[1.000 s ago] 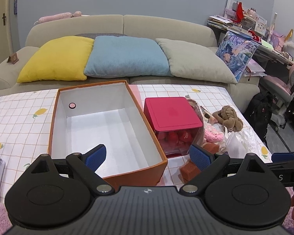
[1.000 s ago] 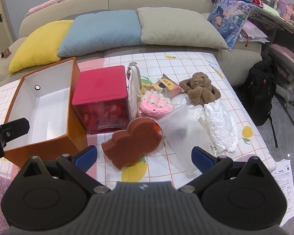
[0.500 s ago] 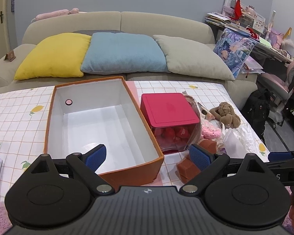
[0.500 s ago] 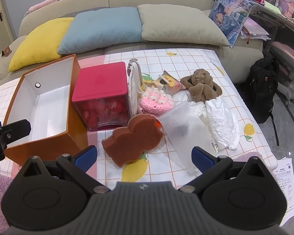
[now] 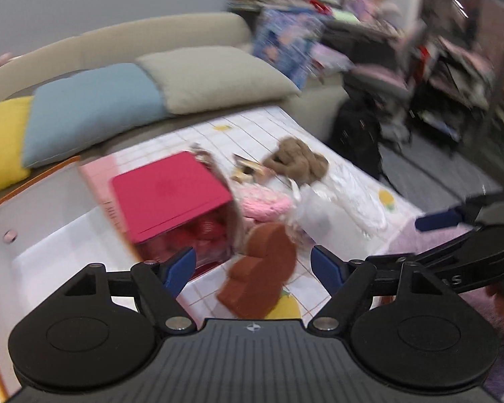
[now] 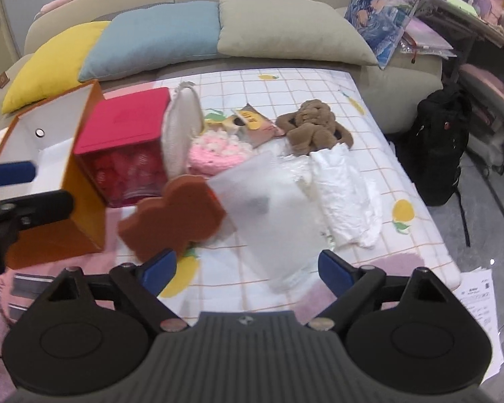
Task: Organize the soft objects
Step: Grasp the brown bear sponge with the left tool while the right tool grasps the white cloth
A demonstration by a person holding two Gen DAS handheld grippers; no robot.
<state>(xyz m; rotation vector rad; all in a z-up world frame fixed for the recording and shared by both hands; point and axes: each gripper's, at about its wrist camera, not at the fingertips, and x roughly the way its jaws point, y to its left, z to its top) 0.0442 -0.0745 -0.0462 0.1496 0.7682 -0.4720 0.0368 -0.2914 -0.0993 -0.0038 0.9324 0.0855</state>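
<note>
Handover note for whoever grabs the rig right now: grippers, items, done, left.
Left gripper: jaws closing, nothing pressed; brown bear-shaped sponge lies ahead between them.
Right gripper: jaws closing, nothing pressed, over the frosted plastic pouch.
Orange cardboard box with white inside: nothing soft inside in either view.
On the checked tablecloth: sponge, pouch, pink crocheted piece, brown knotted plush, crumpled white plastic bag, red-lidded container.
Done: nothing sorted.
Left: all soft items; the sponge looks likely first.

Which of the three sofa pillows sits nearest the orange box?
The yellow pillow, at the left end right behind the orange box; the blue pillow and grey pillow lie further right.
</note>
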